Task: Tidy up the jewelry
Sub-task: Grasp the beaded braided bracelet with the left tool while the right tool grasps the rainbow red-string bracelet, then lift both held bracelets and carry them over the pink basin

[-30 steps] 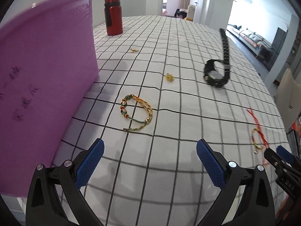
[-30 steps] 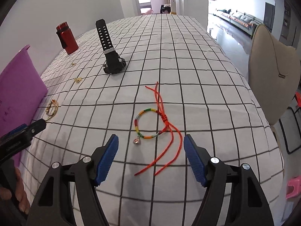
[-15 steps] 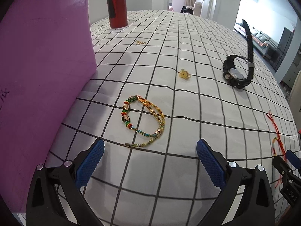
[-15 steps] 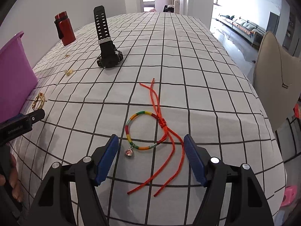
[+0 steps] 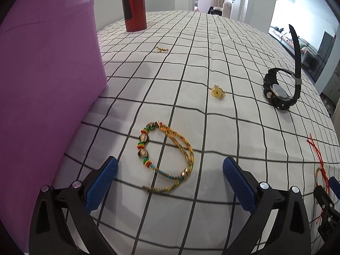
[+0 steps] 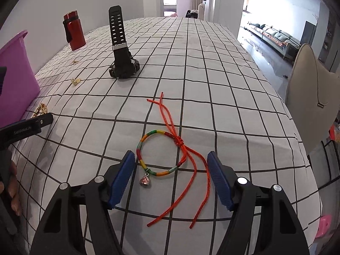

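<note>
**Both grippers lowered over the bracelets**

Since a second ago both of my grippers have come down and forward: the beaded bracelet [image 5: 167, 159], which lay well ahead of my left gripper [image 5: 170, 178], now sits between its blue pads [image 5: 102, 182], and the rainbow cord bracelet [image 6: 158, 152] has slid in between the pads of my right gripper [image 6: 171, 178]. On both, the jaws stand wide apart and nothing is clamped; the pads touch neither bracelet.

Beaded bracelet: gold braid with green, red and yellow beads, lying flat on the checked worktop [image 5: 212, 127], just beside the purple bin [image 5: 46, 85] on my left. Rainbow bracelet: a loop wound in green, yellow and red thread, with long orange-red cords [image 6: 197, 182] trailing towards me and a small silver bell charm [image 6: 145, 180] hanging off its near edge.

Farther out on the worktop I see a black watch [image 6: 123, 63] resting on its case with one strap sticking upright, a small yellow ring [image 5: 217, 92], a tiny gold piece [image 5: 162, 50] and a red bottle [image 5: 134, 6] with a black strap at the far end.

Writing: the side of my left gripper, seen from the right wrist view, carries pale lettering, too blurred for me to read. A few dark marks show on nothing else I can make out. My left hand's fingers [image 6: 12, 191] show at the edge of that view. A beige chair [image 6: 312, 97] stands beside the worktop on the right.
</note>
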A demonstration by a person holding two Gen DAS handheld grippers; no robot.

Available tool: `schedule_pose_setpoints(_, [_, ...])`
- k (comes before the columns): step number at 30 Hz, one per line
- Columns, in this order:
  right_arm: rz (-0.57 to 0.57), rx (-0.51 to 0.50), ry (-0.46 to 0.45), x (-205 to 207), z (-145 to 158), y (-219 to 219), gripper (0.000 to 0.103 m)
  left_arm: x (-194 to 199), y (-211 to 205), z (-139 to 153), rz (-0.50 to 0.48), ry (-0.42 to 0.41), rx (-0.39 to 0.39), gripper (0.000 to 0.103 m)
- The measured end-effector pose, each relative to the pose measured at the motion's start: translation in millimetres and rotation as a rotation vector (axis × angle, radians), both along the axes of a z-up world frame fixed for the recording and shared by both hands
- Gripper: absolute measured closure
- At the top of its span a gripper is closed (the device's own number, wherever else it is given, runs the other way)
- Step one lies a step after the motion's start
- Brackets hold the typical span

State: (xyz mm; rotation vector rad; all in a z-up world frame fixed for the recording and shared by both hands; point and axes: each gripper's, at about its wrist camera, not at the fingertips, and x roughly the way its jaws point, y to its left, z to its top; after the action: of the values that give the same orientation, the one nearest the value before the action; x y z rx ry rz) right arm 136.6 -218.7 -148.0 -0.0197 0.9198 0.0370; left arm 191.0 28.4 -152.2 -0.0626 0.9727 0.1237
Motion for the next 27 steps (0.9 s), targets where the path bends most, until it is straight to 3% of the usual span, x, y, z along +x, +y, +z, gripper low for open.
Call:
schedule_pose_setpoints(2, [0.002, 0.001, -0.001, -0.2, 0.0, 0.2, 0.037, 0.2, -1.3, 0.6, -0.003, 0.001, -0.002, 0.006])
schedule_pose_setpoints(4, [0.011, -0.001, -0.007, -0.3, 0.4, 2.3, 0.045, -0.9, -1.6, 1.2, -0.008, 0.000, -0.004, 0.007])
schedule_pose_setpoints(5, [0.016, -0.002, -0.009, -0.8, 0.7, 3.6, 0.047, -1.8, -2.7, 1.8, -0.017, -0.006, -0.003, 0.012])
schedule_pose_setpoints(13, [0.051, -0.002, -0.019, -3.1, 0.6, 13.2, 0.069, -16.7, -16.3, 8.7, -0.056, -0.052, -0.004, 0.068])
schedule_pose_setpoints(15, [0.065, -0.004, -0.022, -4.3, 0.8, 16.8, 0.080, -19.3, -17.1, 9.3, -0.062, -0.058, -0.004, 0.090])
schedule_pose_setpoints(18, [0.075, -0.002, -0.022, -3.6, 1.4, 19.4, 0.099, -19.6, -17.7, 9.4, -0.069, -0.062, -0.004, 0.094])
schedule_pose_setpoints(27, [0.099, 0.067, -0.003, -16.0, 4.3, 13.4, 0.100, -41.0, -20.7, 18.0, -0.086, -0.073, -0.032, 0.094])
